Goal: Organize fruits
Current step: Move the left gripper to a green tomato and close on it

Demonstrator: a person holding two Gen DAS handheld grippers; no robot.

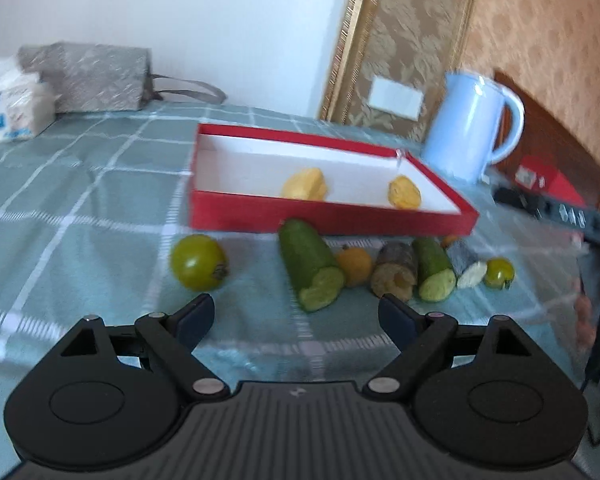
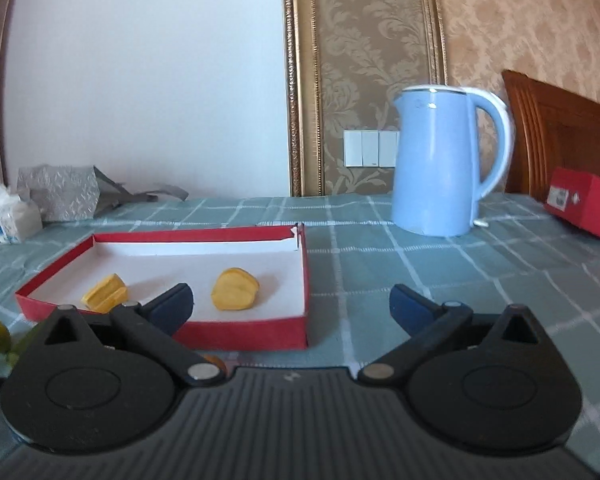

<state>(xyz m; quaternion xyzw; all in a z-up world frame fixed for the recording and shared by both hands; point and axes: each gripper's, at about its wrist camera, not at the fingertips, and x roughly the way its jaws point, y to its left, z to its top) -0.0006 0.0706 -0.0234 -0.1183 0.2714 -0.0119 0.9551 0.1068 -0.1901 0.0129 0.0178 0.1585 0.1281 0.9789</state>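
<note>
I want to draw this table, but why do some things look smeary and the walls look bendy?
Left wrist view: motion blur smears the blue kettle, red box and green tomato. Right wrist view: sharper, only the kettle's handle ghosts. Both views: the fisheye lens bends the gold wall trim and darkens the corners.

- Tablecloth (image 2: pixel 380 280): grey-green, white check lines.
- Box (image 2: pixel 244 332): red outside, white inside.
- Two pieces in box (image 2: pixel 236 290) (image 2: pixel 105 293): yellow.
- Tomatoes (image 1: pixel 198 263) (image 1: pixel 499 273): green.
- Cucumber pieces (image 1: pixel 309 264) (image 1: pixel 434 269): dark green skin, pale green cut faces.
- Small round fruit (image 1: pixel 355 266): orange.
- Kettle (image 2: pixel 436 164): pale blue.
- Bag (image 2: pixel 60 190): grey, pale pattern.
- Wallpaper (image 2: pixel 368 60): beige damask.
</note>
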